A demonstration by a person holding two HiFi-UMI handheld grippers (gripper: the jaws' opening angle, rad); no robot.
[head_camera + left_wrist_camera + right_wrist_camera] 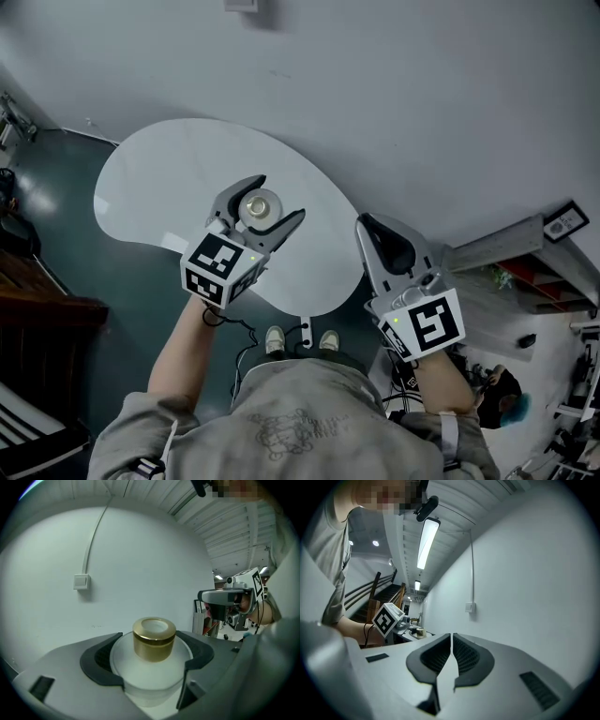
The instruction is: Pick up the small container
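Note:
The small container (pixel 260 206) is a frosted white jar with a gold lid (pixel 154 639). It sits between the jaws of my left gripper (pixel 277 199), which is shut on its body, over the white table (pixel 150 178). Whether the jar touches the tabletop cannot be told. My right gripper (pixel 367 225) is off the table's right edge, shut with nothing between its jaws, its pads (pixel 440 654) pressed together. The right gripper view shows the left gripper's marker cube (pixel 386 619) and the jar (pixel 420 631) at a distance.
A grey wall with a switch box (pixel 81 581) and a cable stands beyond the table. At the right a shelf (pixel 525 272) holds clutter. Dark floor (pixel 56 216) lies at the left. The person's shoes (pixel 274 339) are under the table's near edge.

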